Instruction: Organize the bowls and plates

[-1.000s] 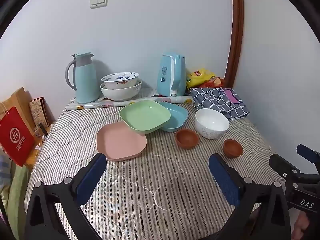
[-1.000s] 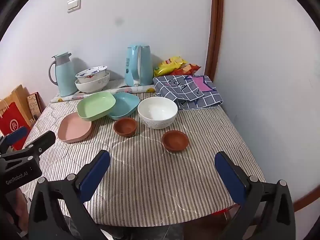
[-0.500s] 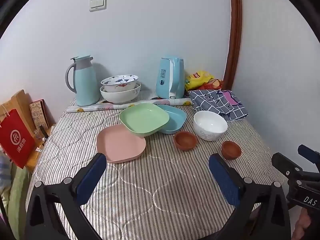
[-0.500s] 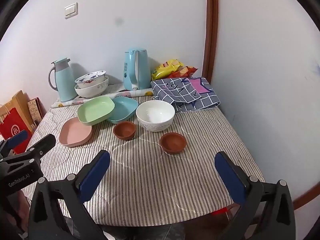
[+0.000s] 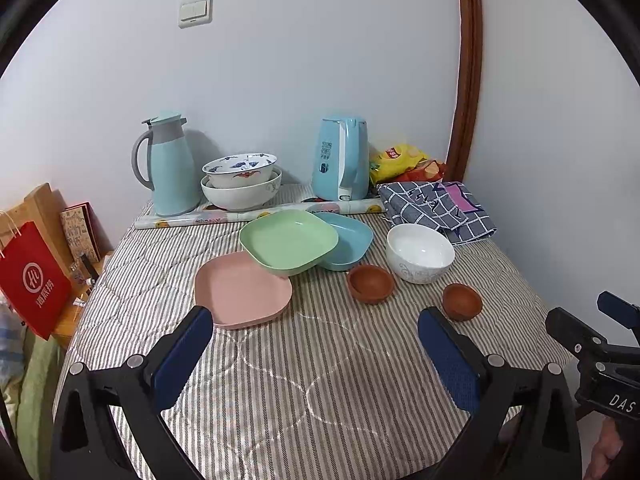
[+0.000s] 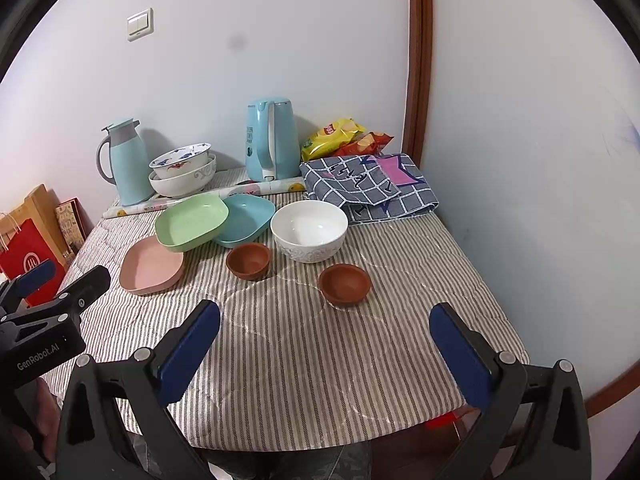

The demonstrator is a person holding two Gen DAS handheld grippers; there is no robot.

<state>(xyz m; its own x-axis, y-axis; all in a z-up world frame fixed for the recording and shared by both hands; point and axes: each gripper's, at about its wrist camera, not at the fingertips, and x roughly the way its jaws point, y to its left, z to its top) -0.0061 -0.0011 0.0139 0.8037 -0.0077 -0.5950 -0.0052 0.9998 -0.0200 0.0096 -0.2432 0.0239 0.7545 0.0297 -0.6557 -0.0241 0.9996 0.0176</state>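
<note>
Hovering over the near edge of the desk (image 5: 320, 392), both tongs spread wide and empty: left tongs (image 5: 316, 356), right tongs (image 6: 326, 354), nothing touched yet. Dishes sit mid-desk: pink plate (image 5: 243, 289) flat in front, green plate (image 5: 289, 240) tilted with its edges riding on the pink plate and the blue plate (image 5: 349, 240) behind it. White bowl (image 6: 309, 229) just right of the blue plate, one brown bowl (image 6: 248, 260) near its front left, second brown bowl (image 6: 345, 283) apart, closer to the right tongs. Risks, my guess: pulling the pink or blue plate first would tip the green one off; smooth plate rims may slip from the pads; quilted striped cover could drag and bunch; brown bowls are small, easy to knock. Count: three plates, one white bowl, two brown bowls, plus two patterned bowls (image 5: 240, 182) nested at the back beside the thermos jug (image 5: 170, 166) and kettle (image 5: 342, 160).
</note>
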